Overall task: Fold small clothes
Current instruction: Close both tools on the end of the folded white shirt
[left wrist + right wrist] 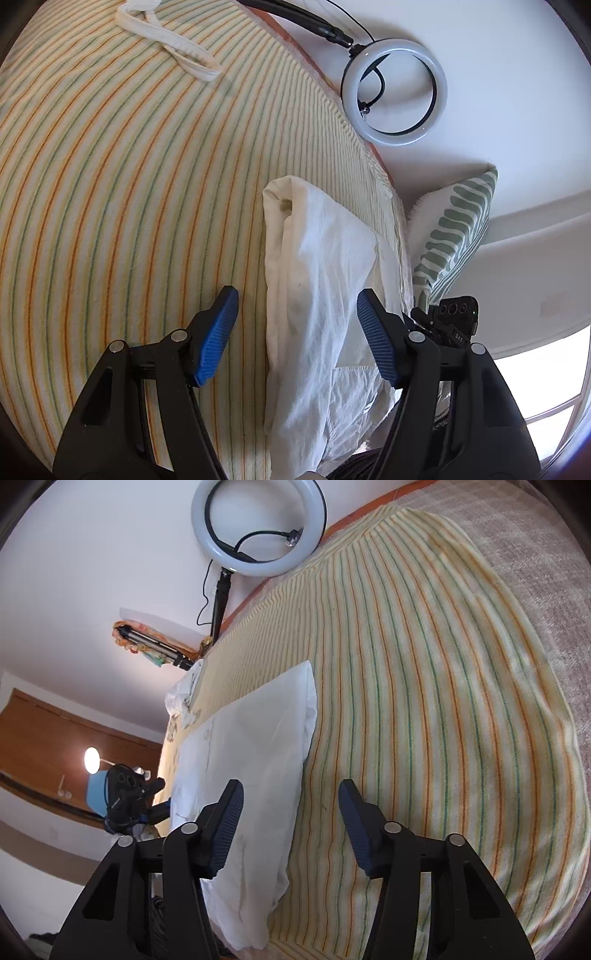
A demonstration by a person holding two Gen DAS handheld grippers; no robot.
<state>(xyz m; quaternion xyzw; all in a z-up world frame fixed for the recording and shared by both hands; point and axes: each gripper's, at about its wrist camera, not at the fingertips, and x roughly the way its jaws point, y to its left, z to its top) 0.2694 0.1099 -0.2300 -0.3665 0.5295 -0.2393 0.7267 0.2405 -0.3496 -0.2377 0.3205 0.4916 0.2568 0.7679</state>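
Note:
A white garment (314, 258) lies folded into a long strip on the striped blanket (110, 184), near its right edge. My left gripper (297, 291) hovers over the strip's near part, open, with the cloth between its blue fingers and neither pad pressing on it. In the right wrist view the same white garment (251, 746) runs up the left side of the blanket (424, 701). My right gripper (291, 783) is open above the garment's right edge, its left finger over the cloth and its right finger over bare blanket.
A small cream garment (166, 40) lies crumpled at the blanket's far end. A ring light (391, 46) (200, 520) stands by the wall. A green-patterned pillow (454, 236) sits beside the bed. More pale clothes (181, 698) are heaped past the white garment.

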